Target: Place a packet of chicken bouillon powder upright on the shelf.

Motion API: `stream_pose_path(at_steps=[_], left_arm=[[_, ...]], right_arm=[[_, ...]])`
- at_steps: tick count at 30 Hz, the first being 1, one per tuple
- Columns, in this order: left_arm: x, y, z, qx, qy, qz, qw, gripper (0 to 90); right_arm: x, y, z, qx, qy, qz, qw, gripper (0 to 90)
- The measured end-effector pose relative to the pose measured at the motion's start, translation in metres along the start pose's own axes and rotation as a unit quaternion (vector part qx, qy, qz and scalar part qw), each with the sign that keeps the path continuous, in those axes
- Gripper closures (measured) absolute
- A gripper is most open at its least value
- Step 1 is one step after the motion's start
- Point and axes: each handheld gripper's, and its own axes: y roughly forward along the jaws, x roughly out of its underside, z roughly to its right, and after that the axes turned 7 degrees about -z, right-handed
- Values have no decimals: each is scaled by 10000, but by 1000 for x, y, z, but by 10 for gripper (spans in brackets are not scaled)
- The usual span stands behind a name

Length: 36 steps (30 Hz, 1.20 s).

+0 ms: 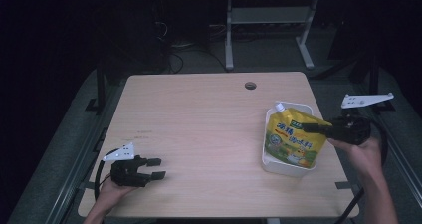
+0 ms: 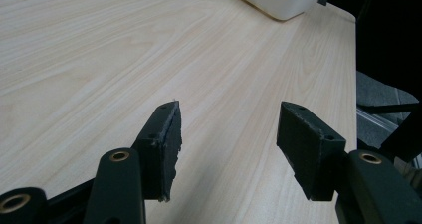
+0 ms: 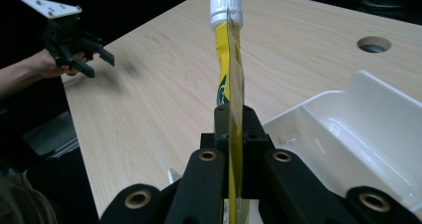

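With the right gripper (image 3: 234,134) clamped on the pouch (image 1: 293,134) above the bin (image 1: 287,167), we're mid-transfer; left gripper (image 1: 155,168) idles wide open, far from bin.

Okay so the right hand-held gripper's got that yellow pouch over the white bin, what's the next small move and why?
Probably lower the yellow pouch a little further into the white bin before opening. The right hand-held gripper is shut on the pouch's edge, and the pouch sits tilted across the bin. The left hand-held gripper is open and far off.
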Motion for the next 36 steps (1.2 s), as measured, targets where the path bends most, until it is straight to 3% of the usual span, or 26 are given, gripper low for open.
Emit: stream_pose_path(at_steps=[10, 17, 31, 36], left_arm=[[-1, 2, 1, 17, 11, -9, 10000, 424], [-1, 2, 1, 12, 17, -16, 10000, 424], [-1, 3, 1, 25, 1, -17, 10000, 424], [-1, 4, 1, 21, 1, -29, 10000, 422]], right_arm=[[6, 8, 2, -172, -358, -191, 9990, 896], [9, 10, 7, -223, -458, -335, 9981, 896], [20, 7, 18, -199, -280, -117, 9993, 882], [20, 9, 19, -142, -63, -125, 9998, 718]])
